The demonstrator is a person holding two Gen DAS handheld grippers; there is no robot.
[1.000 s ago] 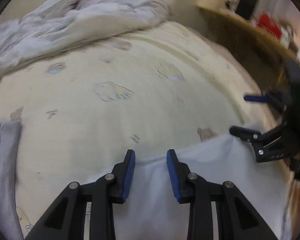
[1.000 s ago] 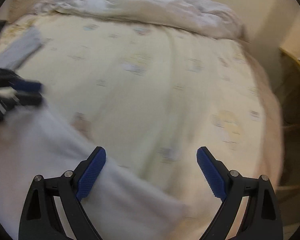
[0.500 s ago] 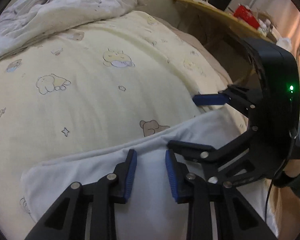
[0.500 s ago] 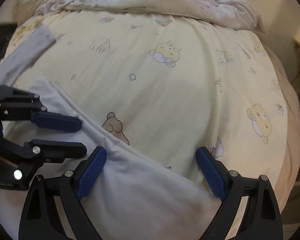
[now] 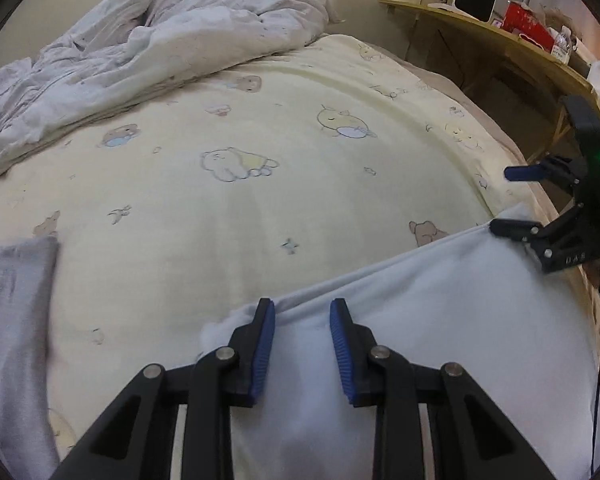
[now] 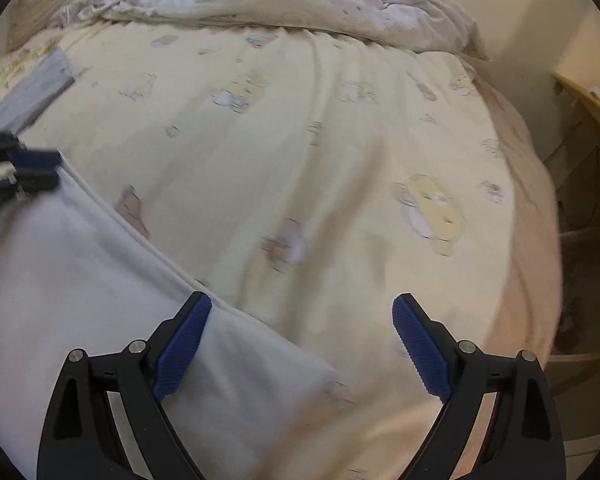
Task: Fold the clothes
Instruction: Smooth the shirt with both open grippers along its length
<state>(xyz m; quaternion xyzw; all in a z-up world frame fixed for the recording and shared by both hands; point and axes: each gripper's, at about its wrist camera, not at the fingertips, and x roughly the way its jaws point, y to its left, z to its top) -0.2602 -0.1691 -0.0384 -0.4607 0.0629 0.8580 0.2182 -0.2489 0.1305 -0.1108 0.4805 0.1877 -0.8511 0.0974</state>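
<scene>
white garment beneath left gripper

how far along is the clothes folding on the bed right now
Done: a grey folded garment lies aside on the bed sheet. In hand: the white garment lies flat, left gripper and right gripper open over its far edge. Left: folding it.

White garment: near part cut off by bottom edge in both wrist views, full outline untold. Grey cloth left of white garment: cut by frame edge. Right wrist view smeared: sheet prints unreadable. Shelf items beyond garment too small.
</scene>
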